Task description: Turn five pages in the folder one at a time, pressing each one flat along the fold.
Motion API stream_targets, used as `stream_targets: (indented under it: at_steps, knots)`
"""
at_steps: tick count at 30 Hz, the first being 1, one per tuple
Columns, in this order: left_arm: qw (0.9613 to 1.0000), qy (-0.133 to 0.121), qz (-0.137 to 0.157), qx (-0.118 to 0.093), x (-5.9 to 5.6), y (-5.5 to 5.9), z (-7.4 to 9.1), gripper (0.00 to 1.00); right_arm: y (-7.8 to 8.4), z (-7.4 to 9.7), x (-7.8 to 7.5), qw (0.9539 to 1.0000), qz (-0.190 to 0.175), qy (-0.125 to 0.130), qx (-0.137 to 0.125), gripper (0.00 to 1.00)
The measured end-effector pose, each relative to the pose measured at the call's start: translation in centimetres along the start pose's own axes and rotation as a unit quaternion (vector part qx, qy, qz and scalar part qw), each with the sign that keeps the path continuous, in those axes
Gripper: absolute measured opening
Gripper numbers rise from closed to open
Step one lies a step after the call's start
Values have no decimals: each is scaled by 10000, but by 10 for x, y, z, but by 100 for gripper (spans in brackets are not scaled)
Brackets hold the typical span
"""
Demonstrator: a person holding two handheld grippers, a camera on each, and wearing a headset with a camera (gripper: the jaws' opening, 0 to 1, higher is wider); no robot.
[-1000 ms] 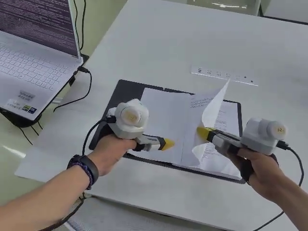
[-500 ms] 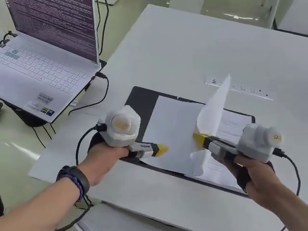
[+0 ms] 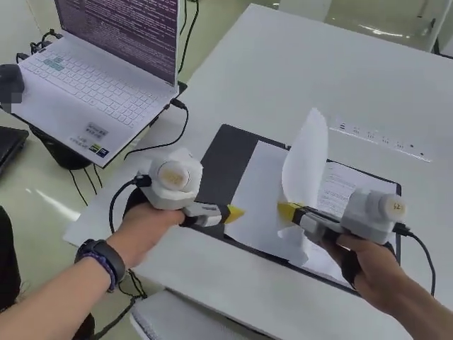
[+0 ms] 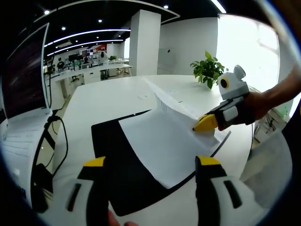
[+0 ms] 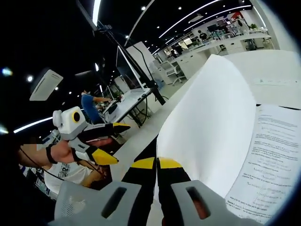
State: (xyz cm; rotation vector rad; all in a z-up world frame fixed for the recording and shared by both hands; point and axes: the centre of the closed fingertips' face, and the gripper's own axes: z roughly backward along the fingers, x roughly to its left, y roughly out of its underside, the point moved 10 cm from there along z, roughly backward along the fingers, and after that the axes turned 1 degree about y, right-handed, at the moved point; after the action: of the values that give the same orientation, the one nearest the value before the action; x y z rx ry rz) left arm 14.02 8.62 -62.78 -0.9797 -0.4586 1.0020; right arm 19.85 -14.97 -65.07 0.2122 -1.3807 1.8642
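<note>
A black folder (image 3: 225,157) lies open on the white table, with white pages (image 3: 257,191) turned flat on its left half. My right gripper (image 3: 287,210) is shut on the lower edge of one page (image 3: 306,161), which stands up over the fold; its own view shows the yellow tips (image 5: 156,163) pinching that sheet (image 5: 207,122), printed text (image 5: 273,155) beneath. My left gripper (image 3: 232,212) is open at the folder's near left edge. Between its yellow tips (image 4: 96,162) lie the black cover (image 4: 117,160) and the flat pages (image 4: 164,146), and the right gripper (image 4: 207,123) shows further off.
An open white laptop (image 3: 99,78) stands at the far left with a cable (image 3: 166,134) running toward the folder. A white power strip (image 3: 382,138) lies beyond the folder. The table's near edge (image 3: 233,283) runs just below both hands.
The lifted page has risen more upright and swung leftward over the fold with my right gripper. The camera has shifted, bringing the laptop further into view. My left gripper stays by the folder's edge.
</note>
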Motion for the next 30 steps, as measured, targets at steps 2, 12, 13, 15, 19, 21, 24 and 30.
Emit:
stream_targets:
  at_steps: [2, 12, 13, 15, 19, 21, 24, 30]
  knots:
    - [10000, -21, 28, -17, 2, 2, 3, 75, 3, -5, 0, 10000, -17, 35, 85, 0]
    - [9997, -153, 149, -120, 8, 10, 12, 76, 12, -29, -2, 9991, -159, 116, 367, 0]
    - [9997, -151, 151, -123, 7, 11, 13, 76, 13, -32, -2, 9990, -170, 133, 401, 0]
    - [9998, -144, 117, -89, 7, 14, 13, 76, 15, -37, -1, 9988, -195, 128, 429, 0]
    - [9998, -142, 119, -90, 7, 16, 15, 76, 18, -48, 2, 9984, -211, 128, 517, 0]
    - [9998, -154, 119, -95, 8, 17, 17, 76, 20, -52, 2, 9981, -239, 128, 556, 0]
    - [9997, -182, 138, -115, 6, 17, 22, 76, 24, -62, 4, 9976, -272, 108, 629, 0]
    - [9995, -226, 144, -143, 5, 14, 33, 76, 26, -77, -3, 9969, -414, 188, 647, 0]
